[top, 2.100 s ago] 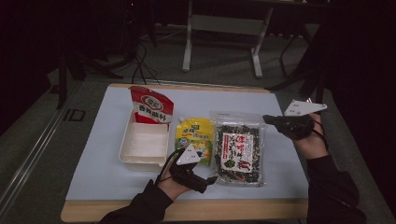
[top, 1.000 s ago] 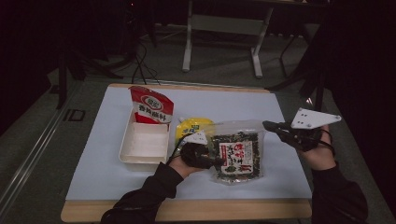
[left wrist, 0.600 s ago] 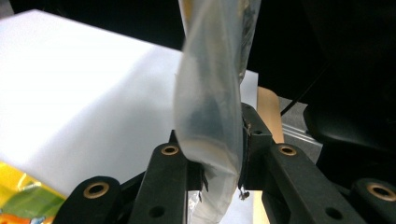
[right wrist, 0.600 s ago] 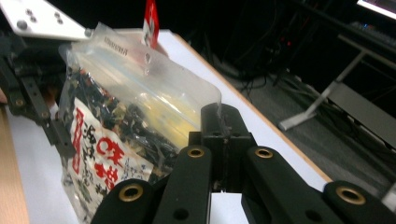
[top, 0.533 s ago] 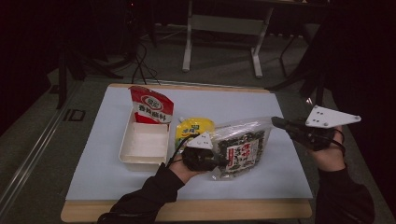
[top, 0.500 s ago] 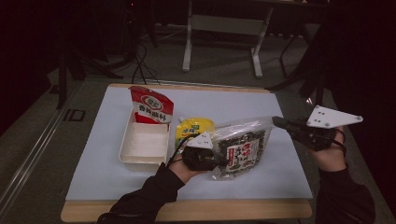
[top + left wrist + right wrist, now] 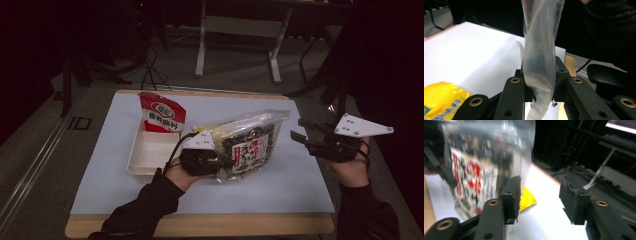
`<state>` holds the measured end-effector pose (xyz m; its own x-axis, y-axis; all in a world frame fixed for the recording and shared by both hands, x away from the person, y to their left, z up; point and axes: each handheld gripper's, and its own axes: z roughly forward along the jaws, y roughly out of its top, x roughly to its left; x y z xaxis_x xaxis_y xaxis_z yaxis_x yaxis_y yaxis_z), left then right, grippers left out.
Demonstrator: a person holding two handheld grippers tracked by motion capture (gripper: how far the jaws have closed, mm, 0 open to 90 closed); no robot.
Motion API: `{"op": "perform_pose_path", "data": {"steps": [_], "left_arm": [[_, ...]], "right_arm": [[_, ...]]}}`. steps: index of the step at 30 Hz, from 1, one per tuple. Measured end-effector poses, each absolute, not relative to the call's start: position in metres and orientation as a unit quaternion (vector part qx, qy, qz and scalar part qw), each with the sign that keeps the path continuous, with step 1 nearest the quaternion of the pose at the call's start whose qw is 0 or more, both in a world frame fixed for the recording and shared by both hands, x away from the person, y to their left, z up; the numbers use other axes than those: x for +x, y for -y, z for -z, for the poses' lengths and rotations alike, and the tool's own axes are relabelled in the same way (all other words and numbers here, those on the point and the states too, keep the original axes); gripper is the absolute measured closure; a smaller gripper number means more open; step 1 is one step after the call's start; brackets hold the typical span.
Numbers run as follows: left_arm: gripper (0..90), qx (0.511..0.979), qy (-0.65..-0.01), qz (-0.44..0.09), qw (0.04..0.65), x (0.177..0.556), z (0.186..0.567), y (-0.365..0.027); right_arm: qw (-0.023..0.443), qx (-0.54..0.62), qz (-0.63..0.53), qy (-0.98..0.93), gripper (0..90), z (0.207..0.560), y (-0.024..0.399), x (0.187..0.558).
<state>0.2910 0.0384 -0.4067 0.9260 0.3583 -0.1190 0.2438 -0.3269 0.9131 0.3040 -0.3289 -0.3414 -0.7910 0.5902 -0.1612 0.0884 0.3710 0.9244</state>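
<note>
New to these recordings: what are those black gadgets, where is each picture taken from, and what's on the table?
A person works at a table, holding a two-jaw tool in each hand. The high view looks down from above; the other two come from cameras riding on each tool, looking along its black jaws. The left hand-held gripper is clamped on the edge of a clear seaweed bag and lifts it off the table; its own view shows the bag between its pads. The right hand-held gripper stands open beside the bag, its jaws having just opened. Also there: a white tray, a red packet and a yellow packet.
</note>
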Motion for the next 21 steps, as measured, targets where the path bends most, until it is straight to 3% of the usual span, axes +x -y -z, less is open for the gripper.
{"op": "perform_pose_path", "data": {"steps": [4, 6, 8, 10, 12, 21], "left_arm": [[77.9, 0.812, -0.193, -0.066, 0.547, 0.29, 0.397, -0.055], [77.9, 0.812, -0.193, -0.066, 0.547, 0.29, 0.397, -0.055], [78.0, 0.805, -0.214, -0.082, 0.547, 0.287, 0.389, -0.077], [77.9, 0.803, -0.219, -0.093, 0.546, 0.285, 0.386, -0.088], [78.0, 0.803, -0.219, -0.093, 0.546, 0.285, 0.386, -0.088], [78.0, 0.792, -0.276, -0.149, 0.524, 0.281, 0.372, -0.163]], "right_arm": [[0.227, 0.224, -0.506, -0.802, 38.1, 0.359, 0.317, 0.309], [0.221, 0.221, -0.504, -0.805, 38.1, 0.363, 0.315, 0.31], [0.204, 0.225, -0.504, -0.808, 27.5, 0.375, 0.306, 0.315], [0.197, 0.231, -0.507, -0.807, 23.6, 0.381, 0.302, 0.317], [0.184, 0.227, -0.513, -0.807, 23.6, 0.385, 0.3, 0.318], [0.144, 0.227, -0.54, -0.797, 13.0, 0.402, 0.293, 0.317]]}}
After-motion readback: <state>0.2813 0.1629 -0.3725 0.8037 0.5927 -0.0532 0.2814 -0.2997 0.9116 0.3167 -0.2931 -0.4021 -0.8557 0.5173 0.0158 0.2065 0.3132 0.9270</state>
